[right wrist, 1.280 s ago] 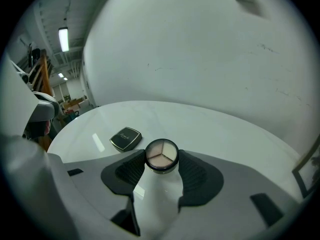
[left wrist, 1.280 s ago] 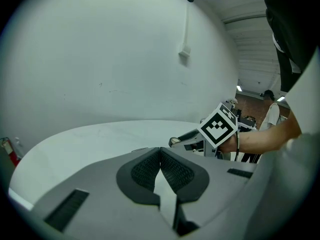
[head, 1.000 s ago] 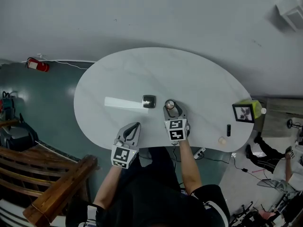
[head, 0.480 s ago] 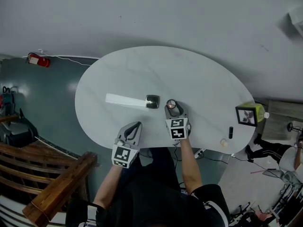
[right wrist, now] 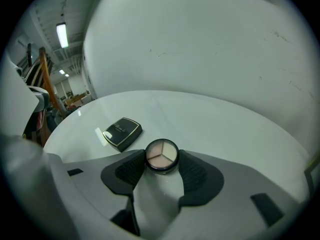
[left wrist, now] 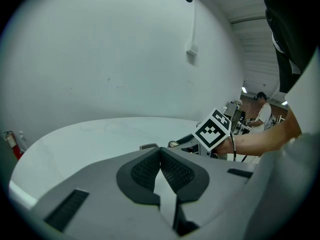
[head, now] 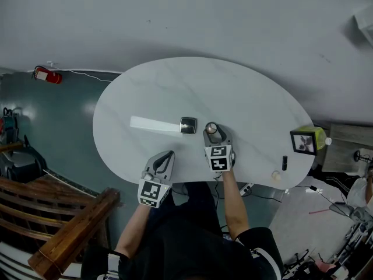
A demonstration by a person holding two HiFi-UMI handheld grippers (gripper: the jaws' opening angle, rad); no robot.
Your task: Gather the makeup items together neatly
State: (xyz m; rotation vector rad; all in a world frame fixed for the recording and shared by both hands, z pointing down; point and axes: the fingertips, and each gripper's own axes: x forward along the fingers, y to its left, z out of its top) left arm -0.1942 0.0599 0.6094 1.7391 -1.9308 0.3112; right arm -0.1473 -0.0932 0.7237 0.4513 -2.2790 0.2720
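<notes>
A round compact (right wrist: 161, 155) with three pale shades rests on the white oval table (head: 204, 80), and my right gripper (right wrist: 161, 160) is shut on it, a pad against each side. In the head view the round compact (head: 211, 128) shows at the tip of the right gripper (head: 213, 132). A black square compact (right wrist: 122, 132) lies just left of it, also seen from above as the square compact (head: 187, 125). My left gripper (head: 166, 158) sits at the table's near edge; its pads meet at the tips, so the left gripper (left wrist: 160, 152) is shut and holds nothing.
At the table's right end lie a black lipstick tube (head: 284, 163), a small cream round item (head: 275, 174), a framed picture (head: 302, 142) and a green box (head: 317, 134). A wooden bench (head: 64, 226) stands at the lower left, and a red extinguisher (head: 46, 74) is by the wall.
Only the head view has shifted slightly. Both grippers and the compacts keep their places.
</notes>
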